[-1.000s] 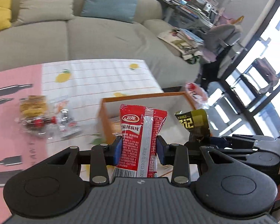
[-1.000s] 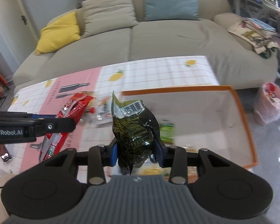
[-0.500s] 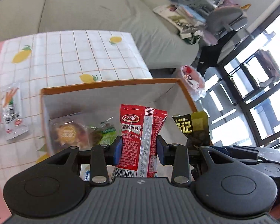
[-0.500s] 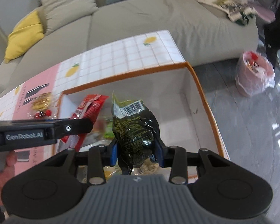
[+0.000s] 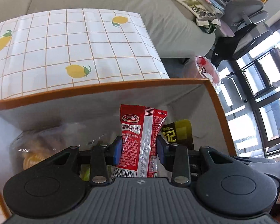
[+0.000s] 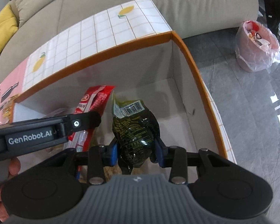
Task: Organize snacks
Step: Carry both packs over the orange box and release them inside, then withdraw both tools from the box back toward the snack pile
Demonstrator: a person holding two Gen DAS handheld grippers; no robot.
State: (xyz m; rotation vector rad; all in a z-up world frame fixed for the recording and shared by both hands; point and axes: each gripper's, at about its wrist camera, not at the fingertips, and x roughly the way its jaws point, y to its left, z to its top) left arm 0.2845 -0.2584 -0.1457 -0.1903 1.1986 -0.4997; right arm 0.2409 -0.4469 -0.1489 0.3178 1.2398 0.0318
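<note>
My left gripper (image 5: 138,147) is shut on a red snack packet (image 5: 140,140) and holds it upright inside the orange-rimmed white box (image 5: 102,88). My right gripper (image 6: 136,151) is shut on a dark green snack packet (image 6: 134,128), also inside the box (image 6: 194,69), just right of the red packet (image 6: 95,102). The green packet's yellow-black front (image 5: 177,132) shows in the left wrist view behind the red one. Other clear-wrapped snacks (image 5: 39,145) lie on the box floor at the left.
The box stands on a table with a lemon-print tiled cloth (image 5: 74,50). Loose snacks (image 6: 7,110) lie on the pink part at the left. A beige sofa (image 6: 158,1) is behind; a pink-bagged bin (image 6: 255,46) stands on the grey floor at the right.
Both grippers have moved forward and down, bringing the red and green packets from above the box's near side to low inside it. Both stay shut on their packets.
</note>
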